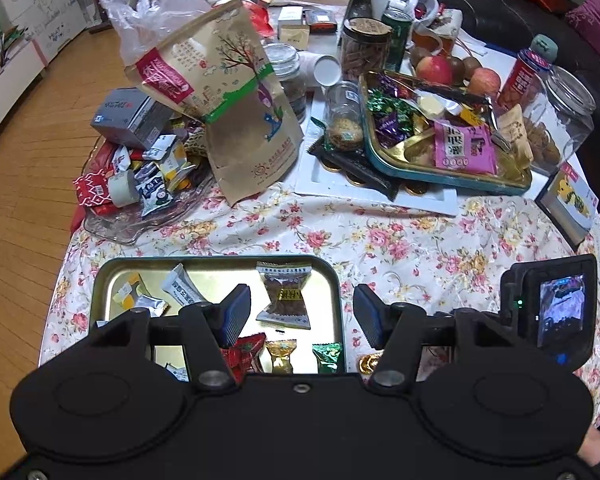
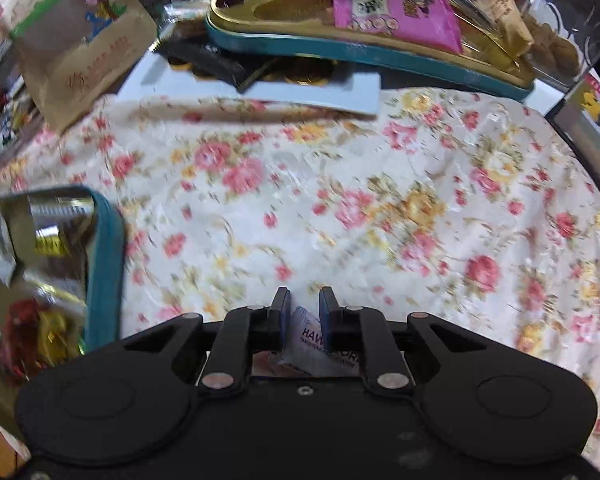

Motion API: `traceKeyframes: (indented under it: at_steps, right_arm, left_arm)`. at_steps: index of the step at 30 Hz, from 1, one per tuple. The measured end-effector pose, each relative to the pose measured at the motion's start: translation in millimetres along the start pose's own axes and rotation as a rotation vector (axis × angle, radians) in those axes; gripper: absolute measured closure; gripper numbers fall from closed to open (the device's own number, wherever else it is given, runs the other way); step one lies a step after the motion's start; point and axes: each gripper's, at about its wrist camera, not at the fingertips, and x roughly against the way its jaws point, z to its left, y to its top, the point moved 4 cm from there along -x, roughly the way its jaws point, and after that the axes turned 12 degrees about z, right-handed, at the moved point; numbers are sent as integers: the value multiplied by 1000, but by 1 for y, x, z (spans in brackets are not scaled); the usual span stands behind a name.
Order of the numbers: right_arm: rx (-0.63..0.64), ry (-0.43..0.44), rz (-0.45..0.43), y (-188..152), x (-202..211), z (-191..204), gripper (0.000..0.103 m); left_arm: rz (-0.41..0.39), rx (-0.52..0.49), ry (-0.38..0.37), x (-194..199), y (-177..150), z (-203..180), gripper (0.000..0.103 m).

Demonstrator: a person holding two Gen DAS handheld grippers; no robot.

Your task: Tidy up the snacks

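My left gripper (image 1: 298, 308) hangs open over the near gold tray (image 1: 112, 280) with a teal rim. In that tray lie several wrapped snacks, among them a brown nut packet (image 1: 286, 294), a red one (image 1: 246, 350), a gold candy (image 1: 281, 356) and a green candy (image 1: 326, 356). Nothing sits between the left pads. My right gripper (image 2: 304, 308) is shut on a small white snack packet (image 2: 310, 338) with dark lettering, above the floral cloth (image 2: 340, 200). The same tray's teal rim (image 2: 106, 264) shows to its left.
A second teal tray (image 1: 384, 168) piled with candies and a pink packet (image 1: 462, 148) rests on a white board. A glass dish (image 1: 120, 224) of sweets, a brown paper bag (image 1: 236, 96), jars, apples (image 1: 434, 70) and a can crowd the far side.
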Motion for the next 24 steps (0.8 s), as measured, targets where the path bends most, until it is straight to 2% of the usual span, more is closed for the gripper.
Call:
traceKeyframes:
  at_steps: [3, 6, 9, 14, 18, 24]
  right_arm:
    - [-12, -20, 49, -15, 3, -14, 86]
    - [-54, 0, 88, -25, 7, -27, 85]
    - [-104, 53, 21, -29, 27, -34, 85]
    - [-101, 138, -69, -13, 48, -3, 83]
    - [-95, 224, -50, -4, 40, 29, 83]
    - [-47, 245, 0, -6, 20, 64, 83]
  left_arm:
    - [14, -15, -13, -2, -4, -5, 41]
    - [20, -26, -8, -3, -6, -10, 41]
    - [23, -35, 0, -4, -7, -13, 41]
    - [39, -21, -15, -5, -6, -8, 41]
    - [41, 21, -30, -3, -4, 5, 41]
    - [33, 61, -41, 0, -1, 19, 41]
